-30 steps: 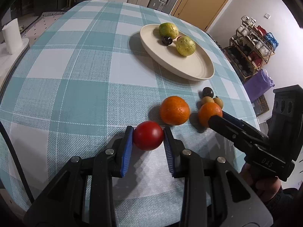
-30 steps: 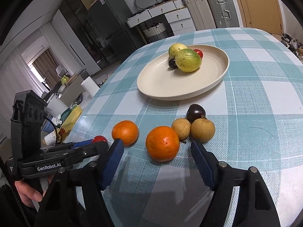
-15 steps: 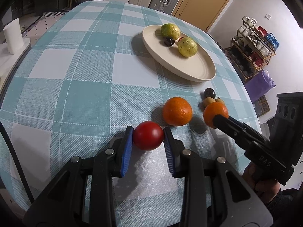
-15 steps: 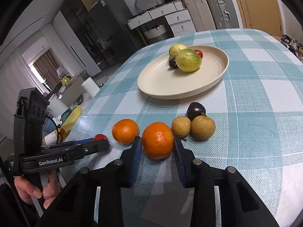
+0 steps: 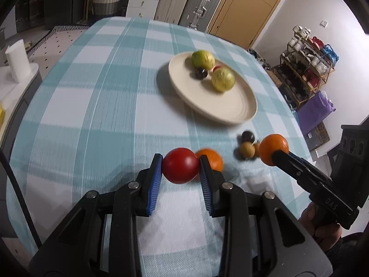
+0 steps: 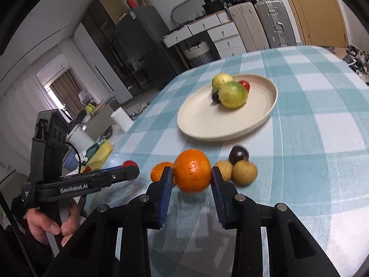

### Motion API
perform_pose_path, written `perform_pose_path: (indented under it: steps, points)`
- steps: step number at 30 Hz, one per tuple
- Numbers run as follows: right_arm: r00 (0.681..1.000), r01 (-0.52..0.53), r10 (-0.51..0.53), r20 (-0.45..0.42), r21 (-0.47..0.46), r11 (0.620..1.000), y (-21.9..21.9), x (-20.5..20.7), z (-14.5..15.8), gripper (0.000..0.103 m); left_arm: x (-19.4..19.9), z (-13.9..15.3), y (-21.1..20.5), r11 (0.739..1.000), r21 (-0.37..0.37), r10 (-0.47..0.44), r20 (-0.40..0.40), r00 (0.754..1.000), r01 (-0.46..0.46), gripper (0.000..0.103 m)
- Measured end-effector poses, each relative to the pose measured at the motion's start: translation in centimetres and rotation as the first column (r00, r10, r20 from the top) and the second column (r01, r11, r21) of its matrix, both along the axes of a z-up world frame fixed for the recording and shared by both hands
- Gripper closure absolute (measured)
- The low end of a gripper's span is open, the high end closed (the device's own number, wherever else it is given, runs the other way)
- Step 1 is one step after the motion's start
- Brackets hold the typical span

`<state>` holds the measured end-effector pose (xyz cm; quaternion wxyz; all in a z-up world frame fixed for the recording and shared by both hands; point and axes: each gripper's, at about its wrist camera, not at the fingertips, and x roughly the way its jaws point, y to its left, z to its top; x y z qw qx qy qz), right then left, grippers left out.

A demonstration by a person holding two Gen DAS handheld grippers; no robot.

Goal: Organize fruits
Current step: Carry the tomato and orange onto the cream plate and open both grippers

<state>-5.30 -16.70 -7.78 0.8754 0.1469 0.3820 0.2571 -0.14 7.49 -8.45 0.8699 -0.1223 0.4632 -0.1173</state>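
left gripper point(image 5: 181, 169) has its jaws pinching a red tomato point(image 5: 180, 165), raised off the table point(image 5: 92, 106). right gripper point(image 6: 192, 177) has its jaws pinching an orange point(image 6: 192, 171), also lifted. both point toward the far plate point(image 6: 265, 117), judged the destination, as fruit already lies there. one orange point(image 6: 159, 171) and three small fruits remain near.

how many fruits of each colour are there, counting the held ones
red: 2, the tomato in the left gripper and one on the plate
orange: 2
yellow-green: 2
dark purple: 2
tan-brown: 2
total: 10
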Motion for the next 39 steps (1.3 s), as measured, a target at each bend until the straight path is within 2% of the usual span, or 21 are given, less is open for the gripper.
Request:
perform_pose_path:
  steps: [8,15,23,26,33,39]
  points:
    - [0.999,0.007,-0.007,0.047,0.014,1.0,-1.2,2.0,2.3,0.069,3.1,2.3,-1.0,1.0,-0.002,-0.018,0.046,0.999,0.018,0.074]
    - [1.0,-0.002,0.001,0.029,0.052,0.999,-1.4,5.4,2.7,0.069,6.8,3.0,-2.0,1.0,-0.014,-0.025,0.057,0.998,0.026,0.074]
    - [1.0,-0.019,0.019,0.017,0.026,0.999,0.3,8.6,2.6,0.069,11.2,3.3,-2.5,0.999,-0.022,-0.033,0.058,0.998,0.035,0.074]
    - [1.0,-0.013,0.013,-0.004,0.035,0.999,0.7,9.8,2.2,0.069,12.8,3.3,-2.4,0.999,-0.026,-0.034,0.059,0.998,0.036,0.074]
    - [0.999,0.006,-0.008,-0.036,-0.055,0.998,2.4,11.9,1.1,0.069,17.3,2.0,-2.0,0.998,-0.048,-0.048,0.016,0.999,0.049,0.074]
    - [0.997,-0.006,0.001,-0.071,-0.07,0.998,4.1,13.5,0.3,0.069,20.8,0.8,-2.0,0.995,-0.072,-0.073,-0.019,0.997,0.072,0.074]
